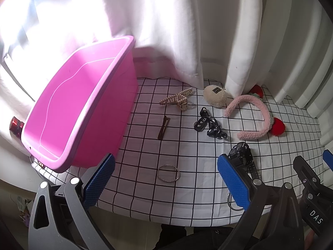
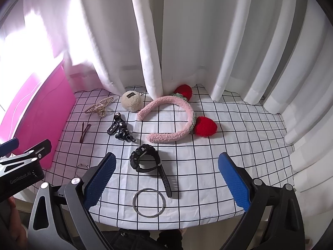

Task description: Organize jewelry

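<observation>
**Both grippers spread over the scattered jewelry**

Your left gripper [image 1: 165, 182] hangs spread and empty over one thin metal bangle [image 1: 168, 173]; your right gripper [image 2: 166, 182] is spread too, above a second bangle [image 2: 148, 202] and the black rubber watch [image 2: 146, 162]. The pink plastic bin [image 1: 83, 112] (tilted) sits left on the checked desk [image 1: 187, 187]. One fluffy headband [image 2: 177, 120], one pearl claw clip [image 2: 100, 107], one flat brown clip [image 2: 85, 132] lie behind, apart.
</observation>
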`<state>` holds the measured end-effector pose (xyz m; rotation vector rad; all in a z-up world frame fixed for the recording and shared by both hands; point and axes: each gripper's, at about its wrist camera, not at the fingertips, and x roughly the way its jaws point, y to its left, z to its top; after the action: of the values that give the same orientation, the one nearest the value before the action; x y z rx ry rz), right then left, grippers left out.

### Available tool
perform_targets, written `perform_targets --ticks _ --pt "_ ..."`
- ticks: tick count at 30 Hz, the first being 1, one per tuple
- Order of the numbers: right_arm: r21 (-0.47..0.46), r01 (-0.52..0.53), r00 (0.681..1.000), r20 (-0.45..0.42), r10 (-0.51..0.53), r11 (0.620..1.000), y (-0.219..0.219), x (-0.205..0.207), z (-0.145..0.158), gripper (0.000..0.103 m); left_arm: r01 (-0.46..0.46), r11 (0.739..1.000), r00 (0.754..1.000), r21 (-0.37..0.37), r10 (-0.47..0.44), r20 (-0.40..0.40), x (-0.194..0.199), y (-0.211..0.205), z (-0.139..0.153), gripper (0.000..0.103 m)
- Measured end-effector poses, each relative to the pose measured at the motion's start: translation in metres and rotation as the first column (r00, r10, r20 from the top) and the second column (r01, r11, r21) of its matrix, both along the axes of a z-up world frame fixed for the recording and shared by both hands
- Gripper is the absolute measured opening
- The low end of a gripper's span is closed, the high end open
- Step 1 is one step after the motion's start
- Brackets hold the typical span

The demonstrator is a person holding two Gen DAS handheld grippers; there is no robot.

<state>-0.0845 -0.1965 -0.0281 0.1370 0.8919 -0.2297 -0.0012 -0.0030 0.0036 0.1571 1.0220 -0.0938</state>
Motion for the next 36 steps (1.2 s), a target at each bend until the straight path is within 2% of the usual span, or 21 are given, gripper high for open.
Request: perform_targets --ticks 26,36 --pt "0.002 -0.003 1.0 0.002 0.003 1.0 -0.001 0.005 0.0 0.094 -0.001 1.0 1.0 0.003 0.001 -0.003 0.005 0.003 0.001 0.097" --pt "0.037 0.002 1.0 -0.016 -0.001 0.999 -0.012 0.001 -0.01 0.094 -0.012 1.0 0.999 -0.007 0.012 -0.04 0.004 0.002 -0.013 0.097"
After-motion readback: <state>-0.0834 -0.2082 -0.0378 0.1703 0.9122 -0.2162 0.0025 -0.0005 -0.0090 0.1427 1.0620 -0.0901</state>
